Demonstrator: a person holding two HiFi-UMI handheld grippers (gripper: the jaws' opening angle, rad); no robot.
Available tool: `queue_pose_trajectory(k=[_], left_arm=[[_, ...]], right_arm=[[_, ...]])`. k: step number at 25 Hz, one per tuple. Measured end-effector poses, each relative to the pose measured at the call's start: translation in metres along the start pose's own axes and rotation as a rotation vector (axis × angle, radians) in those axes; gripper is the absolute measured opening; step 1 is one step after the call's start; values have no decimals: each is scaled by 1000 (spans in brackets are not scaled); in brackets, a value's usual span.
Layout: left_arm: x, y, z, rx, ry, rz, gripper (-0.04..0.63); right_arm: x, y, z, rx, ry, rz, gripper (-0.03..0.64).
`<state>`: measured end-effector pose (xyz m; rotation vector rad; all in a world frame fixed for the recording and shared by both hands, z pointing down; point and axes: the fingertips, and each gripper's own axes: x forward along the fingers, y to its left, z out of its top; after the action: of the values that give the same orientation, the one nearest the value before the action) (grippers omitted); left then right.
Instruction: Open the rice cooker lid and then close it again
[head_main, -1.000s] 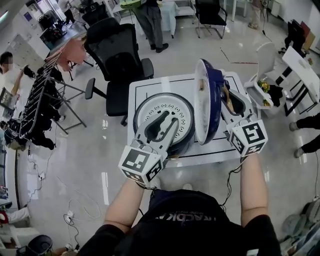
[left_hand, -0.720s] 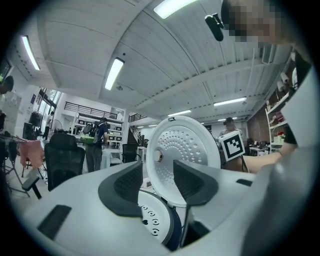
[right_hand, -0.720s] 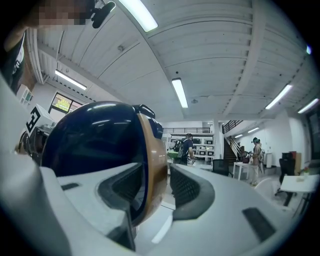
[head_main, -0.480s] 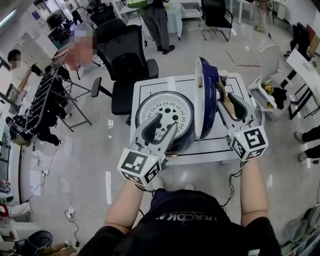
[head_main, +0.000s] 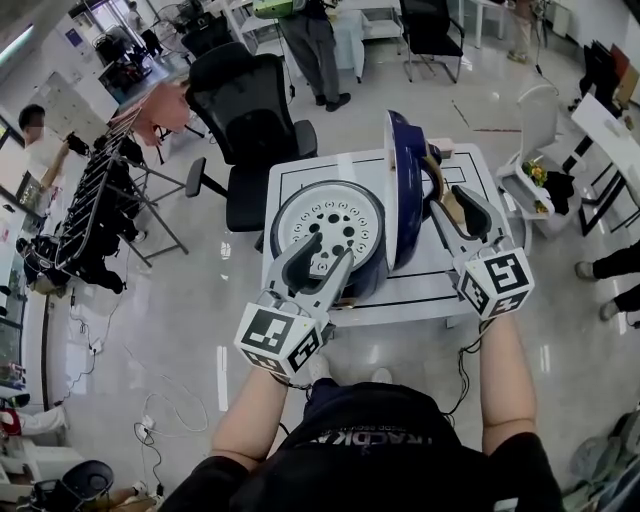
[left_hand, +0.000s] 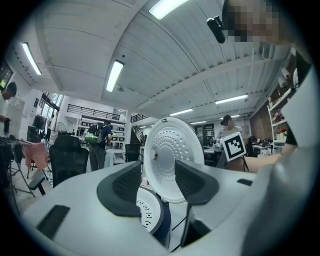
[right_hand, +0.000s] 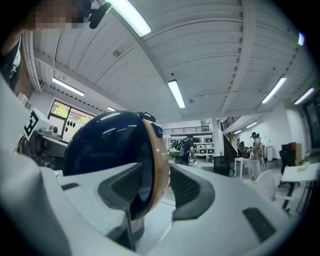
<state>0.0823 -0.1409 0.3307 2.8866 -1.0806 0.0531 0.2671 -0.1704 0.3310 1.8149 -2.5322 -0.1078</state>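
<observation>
The dark blue rice cooker (head_main: 345, 280) stands on a small white table (head_main: 440, 290), its white perforated inner plate facing up. Its lid (head_main: 402, 190) stands upright on the right side. My left gripper (head_main: 322, 252) hovers at the cooker's near rim; its jaws have just been opening and nothing is between them. In the left gripper view the lid's white inside (left_hand: 172, 150) and the cooker (left_hand: 150, 217) show beyond the gripper (left_hand: 157, 182). My right gripper (head_main: 452, 200) is at the lid's outer side. Its jaws have just been opening and straddle the lid's (right_hand: 110, 150) tan rim without pressing it.
A black office chair (head_main: 250, 110) stands behind the table, and a person (head_main: 305, 40) stands beyond it. A clothes rack (head_main: 90, 200) is at the left. At the right is a white chair (head_main: 535, 170) with things on it. Cables lie on the floor.
Both grippers' jaws stand wider apart than a second ago. Both have drawn back slightly toward me. The lid has stayed upright.
</observation>
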Motion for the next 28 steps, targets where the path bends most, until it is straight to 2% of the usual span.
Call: queue_pose_trajectory(k=[14, 28], left_arm=[[-3, 8, 0, -19, -19, 20, 201], [-14, 22, 6, -15, -35, 47, 201]], right_arm=[[27, -7, -4, -9, 25, -23, 160], [47, -8, 4, -100, 46, -104, 156]])
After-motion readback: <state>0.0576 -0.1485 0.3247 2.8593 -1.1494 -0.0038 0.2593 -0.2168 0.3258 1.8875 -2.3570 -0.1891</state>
